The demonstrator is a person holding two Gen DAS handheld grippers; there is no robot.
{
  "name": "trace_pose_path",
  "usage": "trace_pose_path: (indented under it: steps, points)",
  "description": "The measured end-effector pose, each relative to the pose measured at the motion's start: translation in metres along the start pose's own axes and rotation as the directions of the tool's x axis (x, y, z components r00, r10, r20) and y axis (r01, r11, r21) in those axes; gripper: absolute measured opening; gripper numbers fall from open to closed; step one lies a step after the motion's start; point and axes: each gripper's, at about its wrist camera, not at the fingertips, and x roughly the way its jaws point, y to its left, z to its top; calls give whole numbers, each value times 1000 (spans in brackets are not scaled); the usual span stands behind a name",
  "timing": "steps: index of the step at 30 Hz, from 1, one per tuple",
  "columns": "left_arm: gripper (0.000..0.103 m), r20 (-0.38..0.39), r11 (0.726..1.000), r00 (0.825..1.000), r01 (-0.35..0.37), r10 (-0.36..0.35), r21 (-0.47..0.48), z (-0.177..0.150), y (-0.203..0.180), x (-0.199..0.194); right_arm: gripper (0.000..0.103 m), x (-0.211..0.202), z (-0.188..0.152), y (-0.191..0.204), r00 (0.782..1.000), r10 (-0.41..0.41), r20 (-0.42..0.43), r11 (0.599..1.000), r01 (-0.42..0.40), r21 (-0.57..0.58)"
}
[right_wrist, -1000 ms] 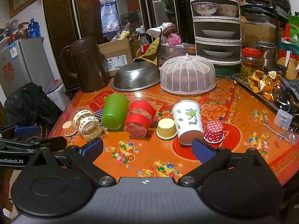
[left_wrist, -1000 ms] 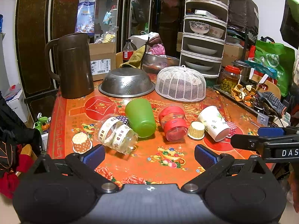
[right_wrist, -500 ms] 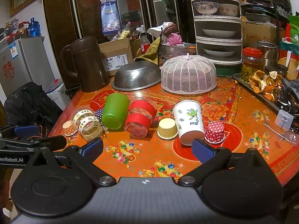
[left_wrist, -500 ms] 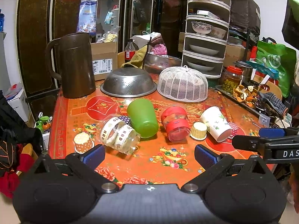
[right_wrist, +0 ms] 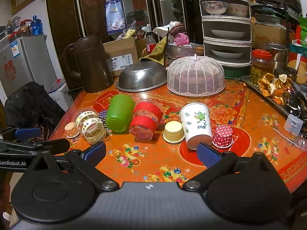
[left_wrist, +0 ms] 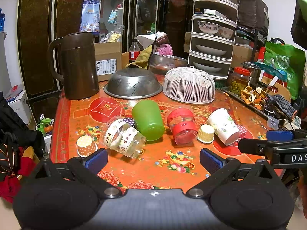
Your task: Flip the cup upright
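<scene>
Okay, my left gripper and right gripper both gape empty; green cup lies sideways just before the steel colander, slightly nearer than earlier.

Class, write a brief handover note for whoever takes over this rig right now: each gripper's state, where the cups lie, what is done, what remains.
Left gripper: open, empty, short of the cups.
Right gripper: open, empty, near the white paper cup.
On the table, lying on their sides: clear HBD cup, green cup, red-banded clear cup, white paper cup.
Done: nothing; no cup upright.
Left: grasp and stand each one up.
</scene>
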Motion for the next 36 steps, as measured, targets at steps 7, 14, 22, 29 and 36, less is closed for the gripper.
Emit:
trace_pose_path:
  steps: [7, 14, 22, 29, 36]
  points:
    - [103, -2, 1000, 1000, 0, 0, -4, -1, 3, 3, 102, 2, 1, 3, 1000, 2, -4, 1000, -2, -8]
    - [103, -5, 1000, 1000, -2, 2, -6, -3, 6, 5, 102, 5, 1, 5, 1000, 4, -10, 1000, -4, -10]
    - [103, -11, 1000, 1000, 2, -3, -15, -5, 17, 14, 102, 19, 6, 7, 999, 5, -36, 1000, -5, 0]
    - [103, -2, 995, 1000, 18, -19, -99, -6, 49, 21, 101, 76, 57, 16, 991, 19, -132, 1000, -17, 20]
    - [103, 9, 990, 1000, 26, -25, -137, -14, 75, 18, 77, 166, 85, 34, 932, -85, -353, 996, 66, -66]
